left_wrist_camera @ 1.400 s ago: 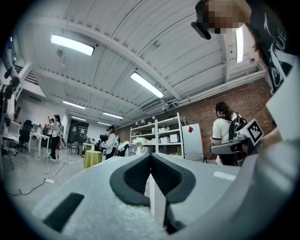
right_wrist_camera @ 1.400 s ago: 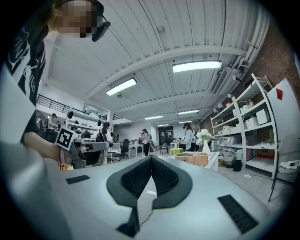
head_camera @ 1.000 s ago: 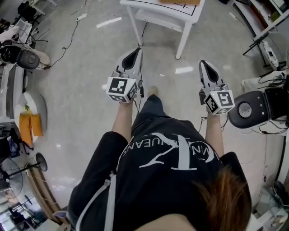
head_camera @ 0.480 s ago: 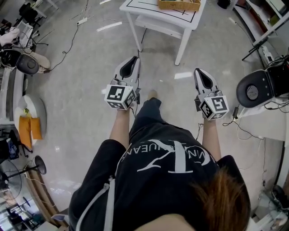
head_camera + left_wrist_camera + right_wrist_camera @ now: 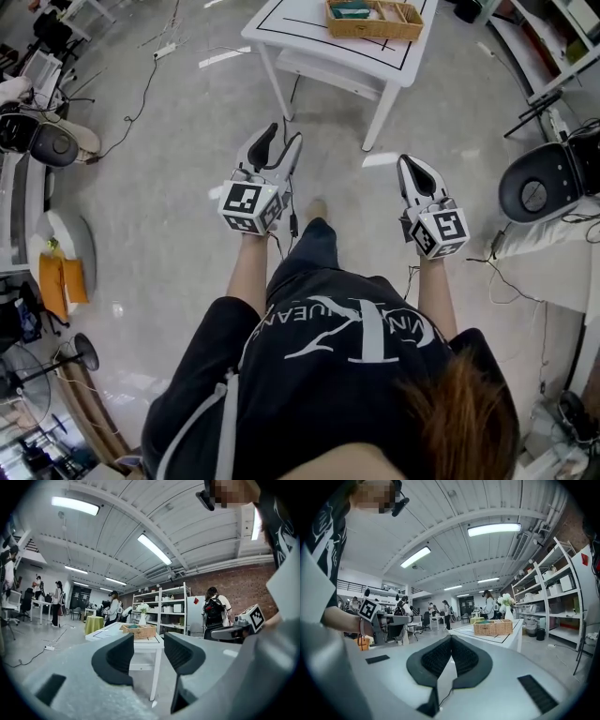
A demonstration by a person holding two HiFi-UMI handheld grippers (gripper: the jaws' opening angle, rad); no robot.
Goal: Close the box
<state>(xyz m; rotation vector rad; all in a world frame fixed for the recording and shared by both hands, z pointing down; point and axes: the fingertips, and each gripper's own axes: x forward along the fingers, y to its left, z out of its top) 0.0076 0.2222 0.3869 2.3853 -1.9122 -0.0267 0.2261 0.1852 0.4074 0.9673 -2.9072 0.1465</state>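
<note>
L gripper (image 5: 284, 136): jaws opening, empty | R gripper (image 5: 410, 164): jaws together, empty | box (image 5: 373, 21): top of frame, on table (image 5: 291, 23)

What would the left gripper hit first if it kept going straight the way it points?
Probably the white table, at its near leg, though depth is unclear. On the left gripper the jaws are opening, nothing between them.
</note>
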